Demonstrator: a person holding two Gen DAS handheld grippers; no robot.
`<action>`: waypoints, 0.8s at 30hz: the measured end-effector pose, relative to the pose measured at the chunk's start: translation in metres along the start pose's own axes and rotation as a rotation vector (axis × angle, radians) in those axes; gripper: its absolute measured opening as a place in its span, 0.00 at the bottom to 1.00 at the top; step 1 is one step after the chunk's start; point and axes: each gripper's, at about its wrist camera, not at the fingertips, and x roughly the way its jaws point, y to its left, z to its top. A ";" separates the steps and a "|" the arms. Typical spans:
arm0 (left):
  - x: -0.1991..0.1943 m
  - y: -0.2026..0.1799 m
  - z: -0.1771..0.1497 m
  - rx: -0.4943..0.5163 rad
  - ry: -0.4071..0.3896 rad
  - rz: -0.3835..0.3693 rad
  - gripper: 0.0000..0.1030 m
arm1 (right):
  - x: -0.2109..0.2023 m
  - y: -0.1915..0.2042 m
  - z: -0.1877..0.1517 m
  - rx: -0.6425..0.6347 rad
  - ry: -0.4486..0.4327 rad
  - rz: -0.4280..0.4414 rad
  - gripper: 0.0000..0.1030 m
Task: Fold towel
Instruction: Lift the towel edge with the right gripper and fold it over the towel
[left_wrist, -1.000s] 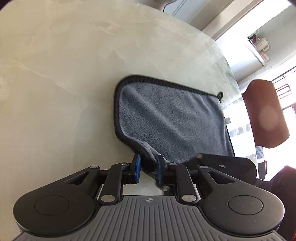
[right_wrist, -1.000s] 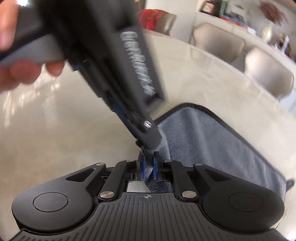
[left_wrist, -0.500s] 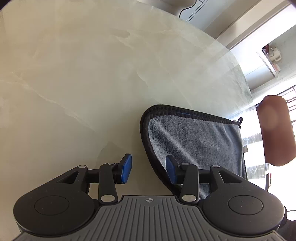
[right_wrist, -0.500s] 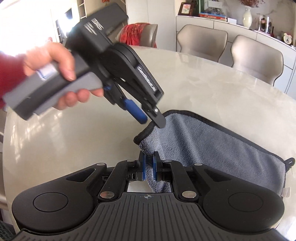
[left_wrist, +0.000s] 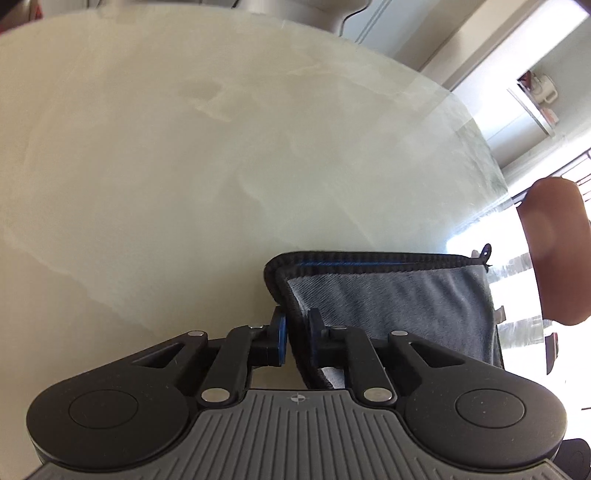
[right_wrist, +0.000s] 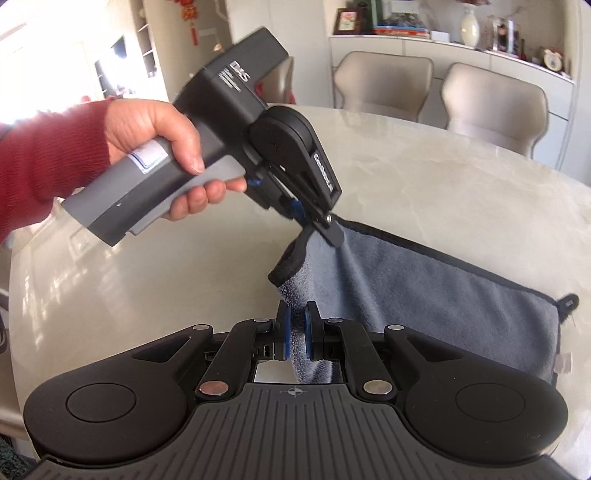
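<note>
L gripper (left_wrist: 295, 338) & R gripper (right_wrist: 298, 334), 2 total, each clamped on 1 grey towel (right_wrist: 424, 291); 1 table (left_wrist: 184, 166).

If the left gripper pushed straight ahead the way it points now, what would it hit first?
Likely the towel itself: the left gripper already straddles its black edge, with the table beyond. Depth is uncertain.

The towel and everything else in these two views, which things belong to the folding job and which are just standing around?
In the job:
- grey towel, folded once on the marble table
- left gripper, shut on its edge
- right gripper, shut on a corner

Just around:
- two beige chairs
- brown chair
- shelf ornaments
</note>
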 end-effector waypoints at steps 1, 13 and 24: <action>-0.002 -0.005 0.002 0.009 -0.007 -0.002 0.09 | -0.002 -0.004 -0.001 0.026 -0.007 0.002 0.08; 0.015 -0.120 0.027 0.256 -0.014 -0.026 0.09 | -0.048 -0.061 -0.026 0.297 -0.073 -0.087 0.08; 0.065 -0.204 0.020 0.382 0.038 -0.053 0.09 | -0.065 -0.113 -0.064 0.452 -0.069 -0.180 0.08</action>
